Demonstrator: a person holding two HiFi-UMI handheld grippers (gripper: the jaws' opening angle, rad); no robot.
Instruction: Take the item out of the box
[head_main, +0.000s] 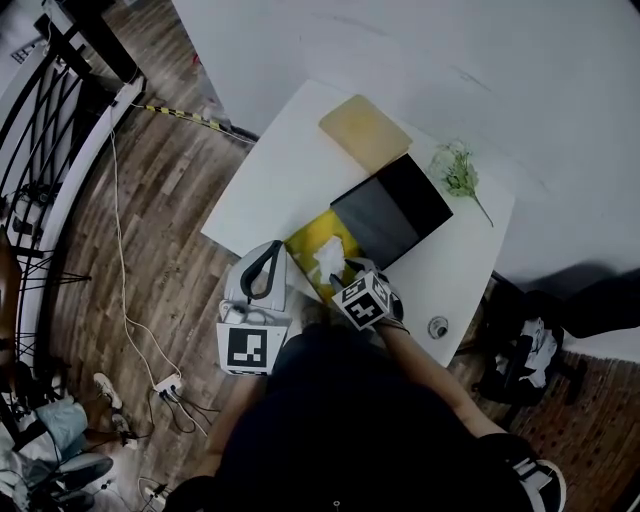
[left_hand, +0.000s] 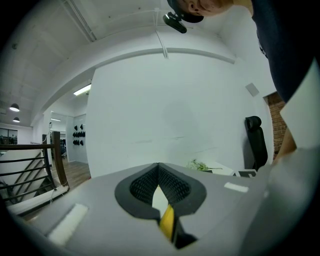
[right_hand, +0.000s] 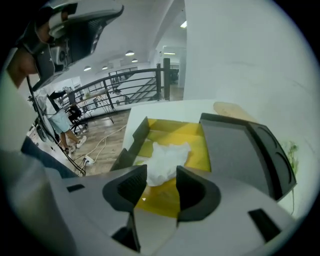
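Left tool (left_hand: 159, 170), closest to the head camera, is clenched on nothing by the near corner of the white surface (head_main: 275, 170). Right tool (right_hand: 161, 181) stands released, tilted down over the open yellow-lined box (right_hand: 195, 145). Crumpled white item (right_hand: 165, 159) lies inside the box, showing between the parted jaws, which are not pressing it.

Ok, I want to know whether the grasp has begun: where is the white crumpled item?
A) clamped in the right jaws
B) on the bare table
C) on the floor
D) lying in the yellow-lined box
D: the white item lies on the yellow lining of the box, the right gripper above it with jaws apart.
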